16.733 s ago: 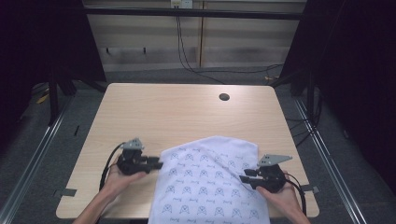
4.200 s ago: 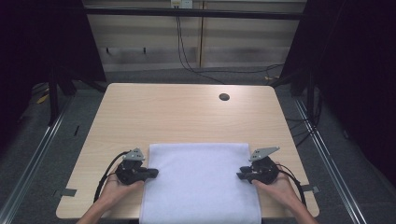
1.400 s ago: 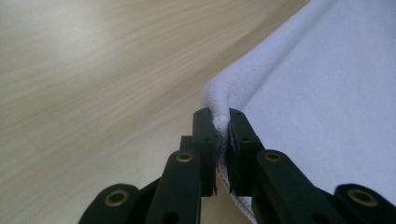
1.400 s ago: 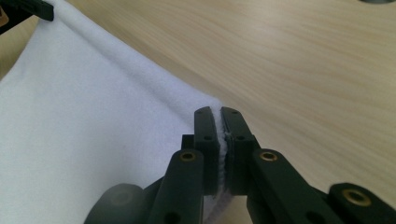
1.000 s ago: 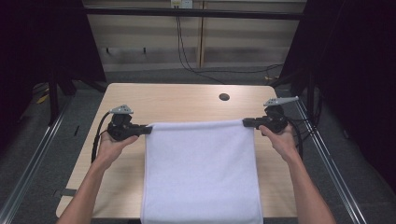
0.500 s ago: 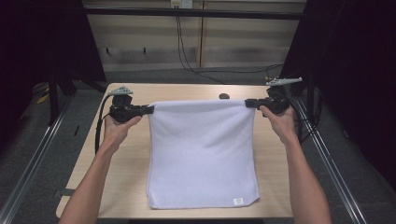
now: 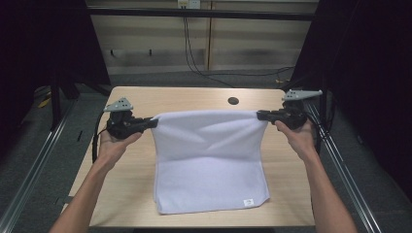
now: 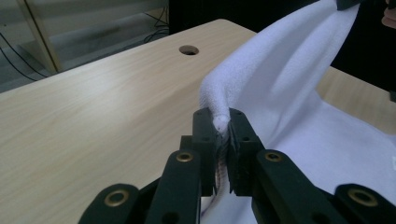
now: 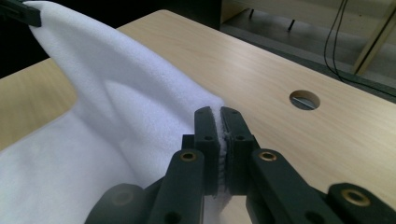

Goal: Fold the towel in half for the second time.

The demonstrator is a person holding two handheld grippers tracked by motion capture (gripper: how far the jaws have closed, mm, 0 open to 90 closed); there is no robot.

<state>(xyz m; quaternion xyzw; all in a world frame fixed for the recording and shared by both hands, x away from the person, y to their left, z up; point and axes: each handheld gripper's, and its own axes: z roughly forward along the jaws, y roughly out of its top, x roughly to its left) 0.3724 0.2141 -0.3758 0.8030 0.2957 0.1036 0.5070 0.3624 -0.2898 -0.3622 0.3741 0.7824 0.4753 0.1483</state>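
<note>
A white rectangular terry towel (image 7: 210, 160) hangs lifted over the pale wooden bench (image 7: 126, 194), its near end resting toward 6 o'clock. The left hand-held gripper (image 7: 151, 122) pinches its 9 o'clock corner, jaws clamped; the right hand-held gripper (image 7: 261, 115) clamps the 3 o'clock corner.

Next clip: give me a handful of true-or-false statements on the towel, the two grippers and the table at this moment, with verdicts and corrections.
1. The left gripper is shut on a corner of the white towel. True.
2. The right gripper hangs open above the cloth. False: its jaws are clamped on the towel's other far corner.
3. The towel's far edge is lifted off the table while its near part lies on the wood. True.
4. The small label sits at the towel's far left corner. False: it is at the near right corner.
5. The round hole in the table is covered by the towel. False: it lies bare, beyond the lifted edge.
</note>
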